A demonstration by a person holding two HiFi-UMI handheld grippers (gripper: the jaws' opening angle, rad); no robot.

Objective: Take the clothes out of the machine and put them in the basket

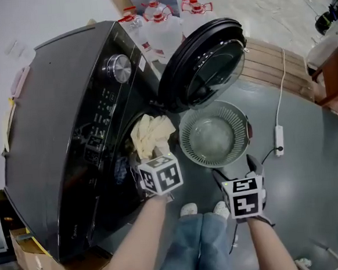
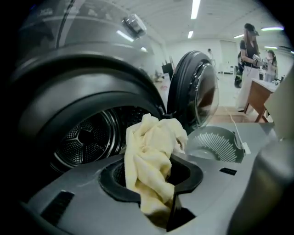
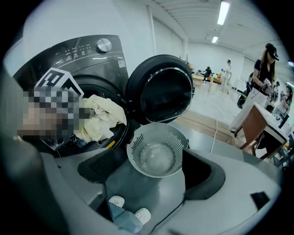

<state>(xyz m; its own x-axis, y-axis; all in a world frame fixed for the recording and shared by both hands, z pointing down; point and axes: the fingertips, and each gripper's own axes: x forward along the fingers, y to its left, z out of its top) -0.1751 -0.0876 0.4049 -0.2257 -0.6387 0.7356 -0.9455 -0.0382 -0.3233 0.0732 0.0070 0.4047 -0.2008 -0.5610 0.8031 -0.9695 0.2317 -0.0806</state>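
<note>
My left tongs [image 2: 155, 204] pinch the crumpled pale-yellow cloth [image 2: 154, 156] just outside the dark grey washing machine's [image 1: 69, 122] open drum. My right tongs [image 3: 151, 176] gape empty over the round grey slatted plastic basket [image 3: 135, 151], which holds nothing yet.

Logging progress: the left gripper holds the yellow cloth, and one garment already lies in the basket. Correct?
No: the basket is empty, as the right gripper view shows. The left gripper does hold the yellow cloth.
</note>
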